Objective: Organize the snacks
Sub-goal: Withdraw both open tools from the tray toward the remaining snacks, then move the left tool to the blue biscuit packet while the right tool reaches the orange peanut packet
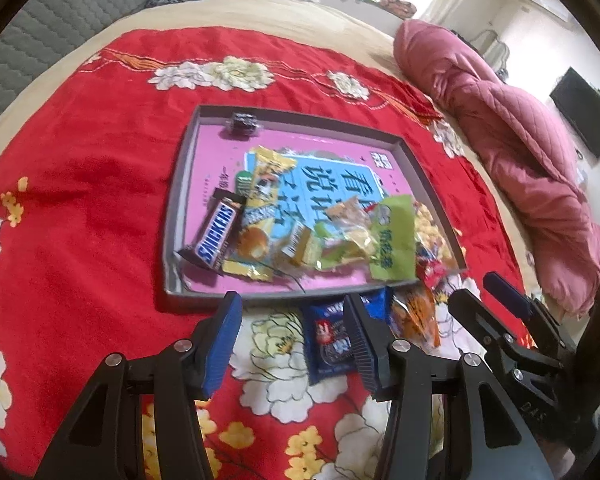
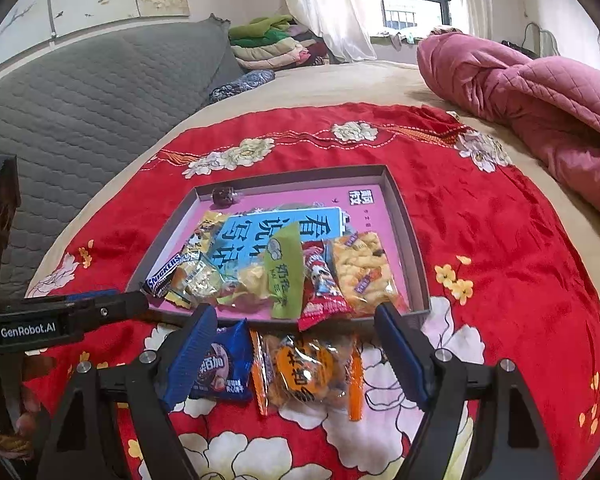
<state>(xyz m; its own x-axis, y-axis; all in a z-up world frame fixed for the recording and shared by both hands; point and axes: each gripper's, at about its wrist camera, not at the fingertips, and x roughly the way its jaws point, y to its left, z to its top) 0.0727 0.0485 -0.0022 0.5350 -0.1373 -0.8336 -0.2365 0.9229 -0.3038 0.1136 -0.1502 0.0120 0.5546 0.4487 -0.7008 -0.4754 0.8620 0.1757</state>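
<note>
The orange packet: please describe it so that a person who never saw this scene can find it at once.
On the red floral cloth lies a shallow grey tray full of snacks. Two packets lie outside it, on the cloth before its near edge. The orange packet is the clear one with orange side strips, between the open right gripper fingers, right of the dark blue packet.

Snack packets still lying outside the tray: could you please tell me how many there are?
2. A blue packet lies on the red cloth just before the tray, and an orange packet lies beside it on its right. Others could be hidden behind the right gripper.
</note>
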